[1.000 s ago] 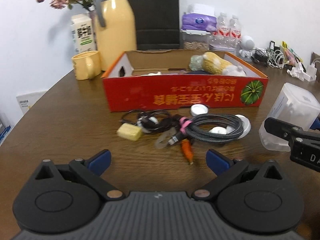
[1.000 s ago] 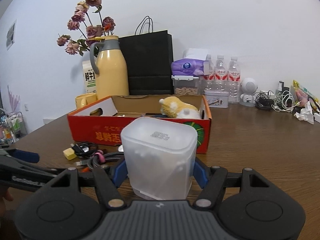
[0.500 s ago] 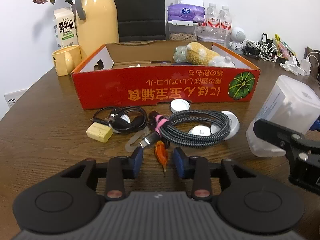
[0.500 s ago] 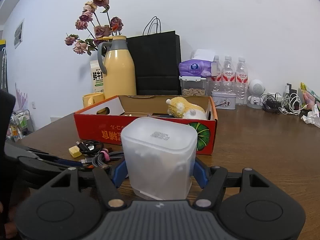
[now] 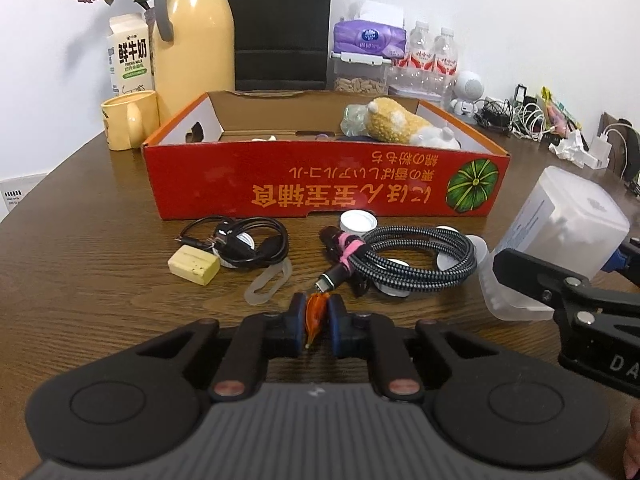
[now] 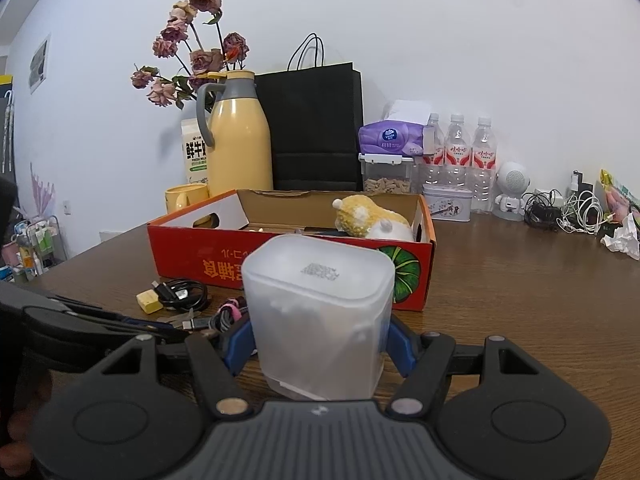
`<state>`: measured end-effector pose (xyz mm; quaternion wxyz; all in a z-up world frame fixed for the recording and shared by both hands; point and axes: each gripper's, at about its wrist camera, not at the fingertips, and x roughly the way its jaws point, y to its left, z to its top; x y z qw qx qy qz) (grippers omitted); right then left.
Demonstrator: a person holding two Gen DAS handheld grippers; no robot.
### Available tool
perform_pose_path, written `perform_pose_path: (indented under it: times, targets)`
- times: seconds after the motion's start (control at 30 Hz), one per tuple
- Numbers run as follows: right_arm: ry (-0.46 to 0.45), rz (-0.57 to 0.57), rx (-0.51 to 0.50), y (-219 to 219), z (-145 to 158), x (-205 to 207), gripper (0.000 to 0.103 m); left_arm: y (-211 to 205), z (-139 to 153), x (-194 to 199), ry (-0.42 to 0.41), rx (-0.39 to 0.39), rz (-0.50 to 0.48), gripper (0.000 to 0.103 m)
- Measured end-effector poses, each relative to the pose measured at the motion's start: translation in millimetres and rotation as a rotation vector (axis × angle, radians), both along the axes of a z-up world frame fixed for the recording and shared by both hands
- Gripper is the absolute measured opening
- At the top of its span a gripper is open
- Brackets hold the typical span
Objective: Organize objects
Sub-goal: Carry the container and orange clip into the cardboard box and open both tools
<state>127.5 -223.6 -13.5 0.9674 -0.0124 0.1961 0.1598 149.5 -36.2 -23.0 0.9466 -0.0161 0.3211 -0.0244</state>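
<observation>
My left gripper [image 5: 316, 322] is shut on a small orange object [image 5: 313, 314] at table level, just in front of a braided cable coil [image 5: 416, 264]. My right gripper [image 6: 318, 346] is shut on a frosted white plastic container [image 6: 318, 316], which also shows at the right of the left wrist view [image 5: 560, 236]. A red cardboard box [image 5: 320, 192] stands behind the loose items and holds a yellow plush toy [image 5: 400, 124]. A black cable [image 5: 248, 240], a yellow eraser-like block [image 5: 194, 266], a clear band [image 5: 268, 286] and a white cap [image 5: 359, 222] lie in front of the box.
Behind the box stand a yellow thermos [image 5: 192, 40], a yellow mug [image 5: 128, 124], a milk carton [image 5: 130, 56], a black paper bag [image 5: 280, 24], tissues and water bottles [image 5: 432, 52]. Tangled chargers [image 5: 524, 118] lie at the far right of the wooden table [image 5: 88, 248].
My left gripper went from wide open to shut on the orange object. The right gripper kept its hold on the container and barely moved.
</observation>
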Motion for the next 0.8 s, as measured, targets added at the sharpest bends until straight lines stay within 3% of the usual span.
perform_pose_path:
  times: [0.5,0.8]
  targets:
    - [-0.048,0.02,-0.018,3.5,4.1,-7.5,0.067,20.9,26.4,-23.2,-0.087,-0.024,-0.009,0.013]
    - [-0.158,0.049,-0.051,18.6,42.1,2.3,0.067,27.7,59.2,-6.1,-0.183,-0.026,-0.034,0.013]
